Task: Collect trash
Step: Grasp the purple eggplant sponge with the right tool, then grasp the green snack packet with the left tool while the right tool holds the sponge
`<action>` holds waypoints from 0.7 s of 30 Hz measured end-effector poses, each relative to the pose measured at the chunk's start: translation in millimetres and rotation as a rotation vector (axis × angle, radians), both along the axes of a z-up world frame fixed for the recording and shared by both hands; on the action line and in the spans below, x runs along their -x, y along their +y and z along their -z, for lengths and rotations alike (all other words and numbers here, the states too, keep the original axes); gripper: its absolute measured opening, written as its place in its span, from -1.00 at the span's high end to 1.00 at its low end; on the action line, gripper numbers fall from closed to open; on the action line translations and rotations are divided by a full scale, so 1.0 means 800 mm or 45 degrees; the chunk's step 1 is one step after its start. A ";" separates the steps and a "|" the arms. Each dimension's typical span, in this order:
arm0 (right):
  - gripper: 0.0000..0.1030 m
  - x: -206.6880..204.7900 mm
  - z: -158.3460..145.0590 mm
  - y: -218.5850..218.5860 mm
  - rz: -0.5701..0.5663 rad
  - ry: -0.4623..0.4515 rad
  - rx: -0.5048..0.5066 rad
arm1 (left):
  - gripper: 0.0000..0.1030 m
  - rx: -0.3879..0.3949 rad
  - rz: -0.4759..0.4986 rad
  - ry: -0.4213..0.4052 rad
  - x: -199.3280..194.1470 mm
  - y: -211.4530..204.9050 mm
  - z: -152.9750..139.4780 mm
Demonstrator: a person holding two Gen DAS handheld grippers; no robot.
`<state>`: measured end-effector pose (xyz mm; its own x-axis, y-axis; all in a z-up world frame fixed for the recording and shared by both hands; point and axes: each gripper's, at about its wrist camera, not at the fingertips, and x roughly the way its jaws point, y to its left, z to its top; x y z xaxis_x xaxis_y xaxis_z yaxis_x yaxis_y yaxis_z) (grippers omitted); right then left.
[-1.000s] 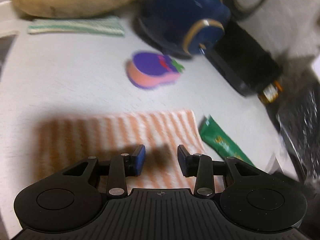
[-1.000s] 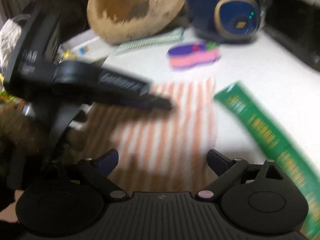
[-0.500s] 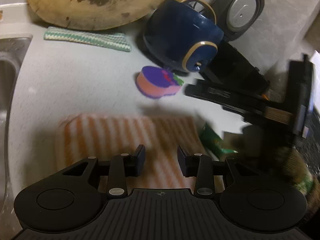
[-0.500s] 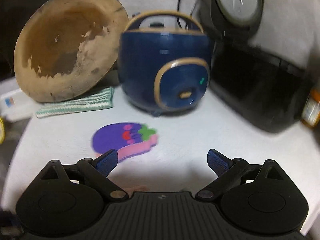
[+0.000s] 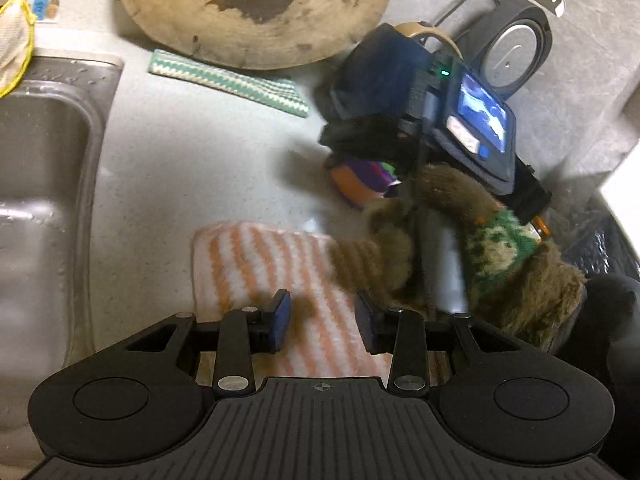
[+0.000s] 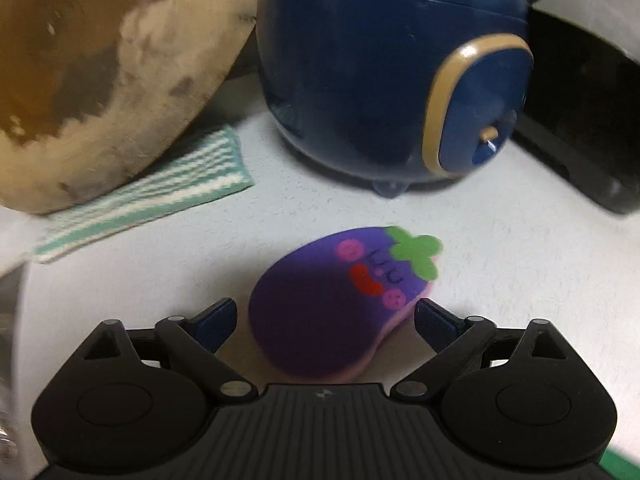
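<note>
Brought forward since half a second ago, the right tongs (image 6: 325, 318) are now set around the eggplant-shaped sponge (image 6: 340, 300) on the desk (image 6: 500, 260).

Both pairs of tongs are seen spread: the right fingers flank the sponge on either side, with no contact to be made out, while the left tongs (image 5: 323, 322) are held over the orange-striped cloth (image 5: 260, 264) with nothing pinched. The sponge lies in front of the blue rice cooker (image 6: 380, 68), near the green-striped cloth (image 6: 160, 188) and the round wooden board (image 6: 100, 68). From the left view, a sink (image 5: 44, 168) is seen at the left, and the sponge (image 5: 360, 184) is partly hidden by the right hand's device.
</note>
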<state>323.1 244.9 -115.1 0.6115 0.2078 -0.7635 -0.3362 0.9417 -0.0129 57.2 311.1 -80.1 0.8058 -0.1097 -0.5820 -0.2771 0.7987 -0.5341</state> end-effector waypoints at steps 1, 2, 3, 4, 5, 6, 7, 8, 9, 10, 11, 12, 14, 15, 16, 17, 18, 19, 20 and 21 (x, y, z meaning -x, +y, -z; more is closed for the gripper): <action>-0.53 -0.003 -0.002 -0.007 -0.033 0.015 -0.010 | 0.23 0.003 -0.001 0.000 0.001 0.000 0.000; -0.51 -0.003 -0.006 -0.019 -0.063 0.037 -0.043 | 0.23 0.008 -0.001 0.000 0.001 0.000 0.000; -0.50 0.000 -0.011 -0.035 -0.095 0.051 -0.077 | 0.23 0.013 0.001 0.001 0.000 -0.001 0.001; -0.50 0.005 -0.017 -0.051 -0.141 0.061 -0.108 | 0.23 0.019 0.007 0.001 -0.004 -0.003 0.001; -0.50 0.014 -0.026 -0.076 -0.201 0.062 -0.142 | 0.23 0.023 0.017 0.000 -0.006 -0.006 0.002; -0.50 0.020 -0.034 -0.099 -0.234 0.041 -0.160 | 0.23 0.029 0.033 0.000 -0.010 -0.011 0.002; -0.50 0.028 -0.046 -0.128 -0.253 -0.014 -0.158 | 0.23 0.039 0.054 0.005 -0.016 -0.018 0.003; -0.50 0.032 -0.054 -0.150 -0.255 -0.075 -0.134 | 0.23 0.051 0.076 0.012 -0.023 -0.025 0.004; -0.51 0.040 -0.060 -0.181 -0.238 -0.161 -0.084 | 0.23 0.072 0.108 0.018 -0.031 -0.035 0.005; -0.51 0.044 -0.062 -0.210 -0.210 -0.240 -0.019 | 0.23 0.095 0.139 0.022 -0.038 -0.043 0.006; -0.52 0.047 -0.061 -0.237 -0.190 -0.291 0.036 | 0.23 0.123 0.171 0.028 -0.046 -0.052 0.007; -0.54 0.046 -0.058 -0.261 -0.186 -0.311 0.058 | 0.23 0.152 0.206 0.040 -0.057 -0.063 0.008; -0.58 0.037 -0.047 -0.304 -0.185 -0.261 0.054 | 0.23 0.187 0.250 0.068 -0.074 -0.081 0.009; -0.58 0.029 -0.041 -0.322 -0.163 -0.206 0.047 | 0.23 0.197 0.266 0.079 -0.082 -0.090 0.008; -0.58 0.023 -0.036 -0.340 -0.128 -0.159 0.026 | 0.23 0.203 0.278 0.089 -0.090 -0.099 0.006; -0.58 0.021 -0.034 -0.355 -0.105 -0.128 -0.005 | 0.23 0.205 0.290 0.098 -0.099 -0.106 0.005; -0.58 0.021 -0.033 -0.370 -0.082 -0.101 -0.048 | 0.23 0.202 0.305 0.108 -0.109 -0.114 0.004; -0.59 0.023 -0.034 -0.382 -0.067 -0.093 -0.077 | 0.23 0.194 0.324 0.122 -0.120 -0.122 0.003; -0.59 0.028 -0.036 -0.393 -0.053 -0.107 -0.093 | 0.23 0.184 0.341 0.138 -0.131 -0.129 0.003; -0.59 0.035 -0.038 -0.403 -0.035 -0.133 -0.099 | 0.23 0.177 0.358 0.154 -0.143 -0.138 0.003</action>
<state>294.8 -77.8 -84.4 0.6799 0.2815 -0.6771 -0.3623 0.9318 0.0236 171.8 200.6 -82.8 0.6586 -0.4028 -0.6356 -0.1243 0.7749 -0.6198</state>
